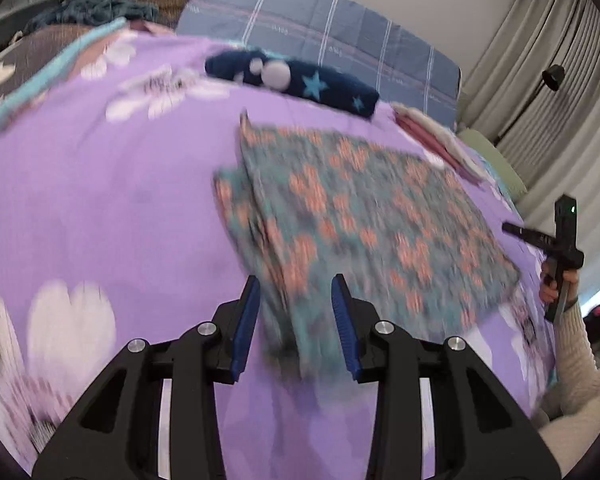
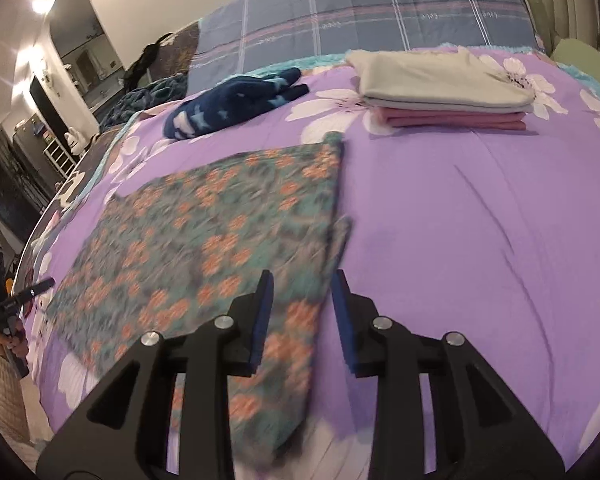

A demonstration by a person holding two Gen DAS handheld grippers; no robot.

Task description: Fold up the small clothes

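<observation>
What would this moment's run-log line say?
floral garment: flat on purple bedspread | left tool: open | right tool: open | folded stack: behind

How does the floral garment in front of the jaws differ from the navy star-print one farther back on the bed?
The floral garment is teal with orange flowers; the navy garment is dark blue with pale stars. The floral garment lies spread flat in a broad panel, while the navy garment sits bunched in a lump. The floral garment covers far more of the bedspread. Both rest on it, held by neither gripper.
</observation>
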